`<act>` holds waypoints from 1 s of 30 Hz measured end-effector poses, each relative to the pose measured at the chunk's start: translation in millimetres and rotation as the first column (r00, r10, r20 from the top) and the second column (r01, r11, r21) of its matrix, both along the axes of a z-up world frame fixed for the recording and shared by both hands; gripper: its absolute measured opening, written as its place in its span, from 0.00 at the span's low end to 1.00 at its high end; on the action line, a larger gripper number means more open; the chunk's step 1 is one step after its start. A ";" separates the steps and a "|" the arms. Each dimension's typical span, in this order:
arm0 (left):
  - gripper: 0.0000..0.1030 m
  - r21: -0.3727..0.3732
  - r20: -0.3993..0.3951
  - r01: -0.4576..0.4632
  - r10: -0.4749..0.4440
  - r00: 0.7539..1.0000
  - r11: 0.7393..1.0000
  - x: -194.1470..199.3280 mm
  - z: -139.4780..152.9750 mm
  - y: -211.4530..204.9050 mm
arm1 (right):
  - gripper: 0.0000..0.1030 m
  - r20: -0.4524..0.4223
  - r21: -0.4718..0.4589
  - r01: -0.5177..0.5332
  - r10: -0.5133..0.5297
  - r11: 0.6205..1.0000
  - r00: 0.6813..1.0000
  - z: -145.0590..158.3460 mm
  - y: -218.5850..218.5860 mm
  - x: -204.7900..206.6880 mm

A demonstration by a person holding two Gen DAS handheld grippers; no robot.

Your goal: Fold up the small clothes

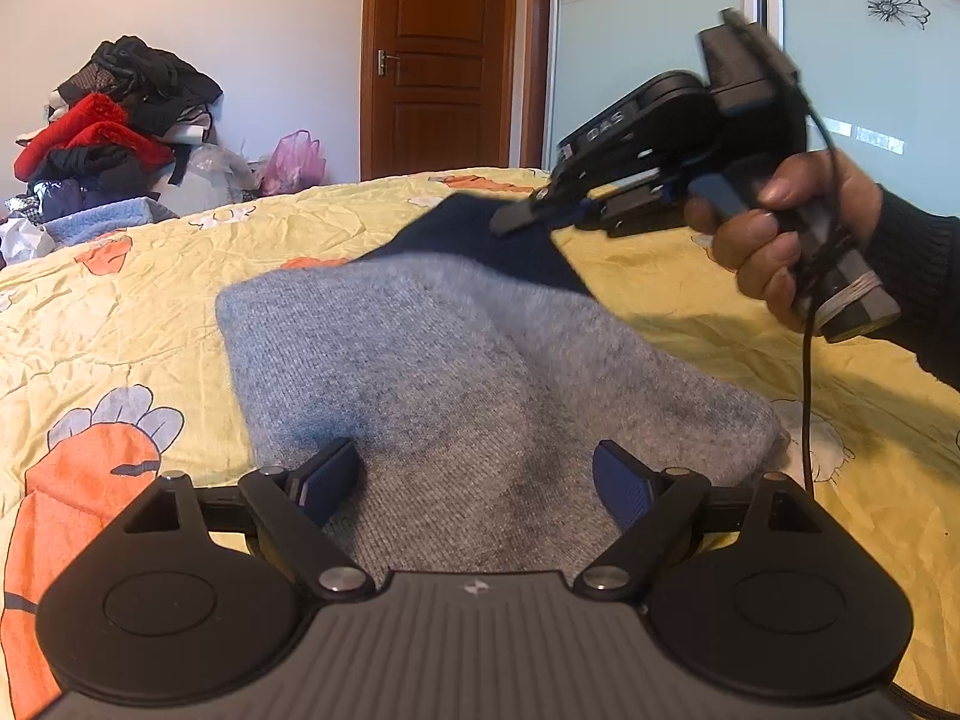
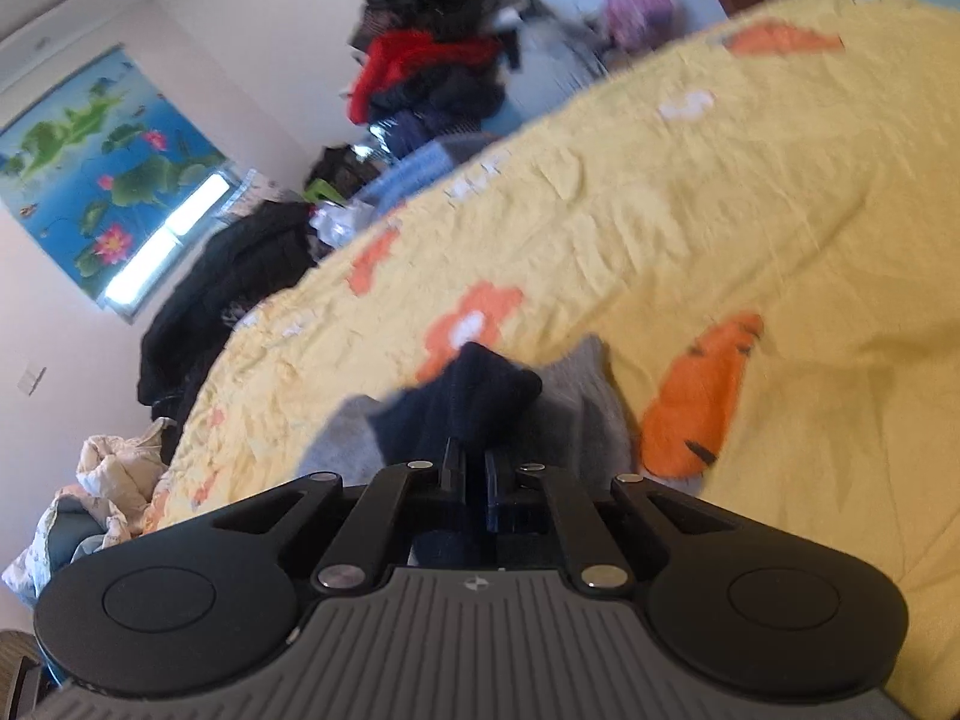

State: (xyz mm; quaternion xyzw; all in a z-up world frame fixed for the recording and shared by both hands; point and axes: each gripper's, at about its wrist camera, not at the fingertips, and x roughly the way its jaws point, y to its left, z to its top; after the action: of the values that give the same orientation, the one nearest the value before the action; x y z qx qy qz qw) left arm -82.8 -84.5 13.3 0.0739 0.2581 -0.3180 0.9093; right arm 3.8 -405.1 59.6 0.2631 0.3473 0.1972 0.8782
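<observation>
A small knitted garment lies on the yellow bed sheet (image 1: 120,312); its grey part (image 1: 420,360) spreads toward me. Its navy part (image 1: 474,240) is at the far end, pulled up into a peak. My left gripper (image 1: 477,474) hovers open over the near grey edge, nothing between its fingers. A hand (image 1: 762,252) holds my right gripper (image 1: 510,219), which comes in from the right, shut on the navy fabric. In the right wrist view the right gripper (image 2: 474,462) has its jaws together on the navy fabric (image 2: 474,396), with the grey knit (image 2: 576,402) beneath.
A pile of dark and red clothes (image 1: 114,120) and a pink bag (image 1: 294,162) stand beyond the bed's far left edge. A brown door (image 1: 444,60) and a flowered sliding panel (image 1: 660,60) are behind. The right gripper's cable (image 1: 807,390) hangs over the sheet.
</observation>
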 end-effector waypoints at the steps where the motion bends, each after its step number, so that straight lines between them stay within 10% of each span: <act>1: 0.84 -0.002 -0.001 0.003 -0.003 1.000 1.000 0.5 0.1 -0.2 | 0.14 -0.002 -0.004 0.015 -0.015 1.000 1.000 -1.8 -4.7 -0.4; 8: 0.84 -0.058 0.026 -0.001 0.002 1.000 0.998 -6.8 7.1 14.1 | 0.23 -0.096 0.049 0.048 -0.043 0.998 0.994 -34.5 -13.2 1.6; 10: 0.84 -0.129 0.008 -0.019 0.020 1.000 0.991 -4.7 17.7 31.6 | 0.56 -0.082 0.087 0.061 -0.054 0.994 0.995 -26.6 -18.3 -4.5; 13: 0.84 -0.261 -0.124 -0.130 0.100 0.987 0.956 27.7 27.0 61.2 | 0.75 0.003 0.060 0.093 -0.093 0.994 0.996 -11.3 -28.2 -18.5; 20: 0.84 -0.438 -0.580 -0.397 0.084 0.810 0.807 147.1 -13.6 92.3 | 0.75 -0.096 0.003 0.069 -0.068 0.998 0.993 -38.4 -20.4 -7.5; 24: 0.83 -0.455 -0.628 -0.374 0.006 0.778 0.808 172.9 -19.9 69.2 | 0.75 -0.103 0.078 -0.010 0.018 0.997 0.995 -49.1 -4.3 -3.8; 27: 0.39 -0.416 -0.637 -0.366 0.020 0.771 0.832 180.2 -26.1 56.1 | 0.52 -0.112 0.089 -0.037 0.047 0.995 0.993 -54.5 6.9 -2.1; 30: 0.34 -0.389 -0.616 -0.364 0.055 0.786 0.846 175.9 -19.7 55.5 | 0.36 -0.108 0.099 -0.037 0.048 0.994 0.993 -51.7 13.8 -6.7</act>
State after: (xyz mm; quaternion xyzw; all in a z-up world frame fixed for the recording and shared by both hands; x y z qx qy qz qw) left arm 93.1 -29.0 -6.3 -0.2894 0.4418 -0.2727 0.8042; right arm -2.8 -391.3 7.9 0.3085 0.3910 0.2177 0.8394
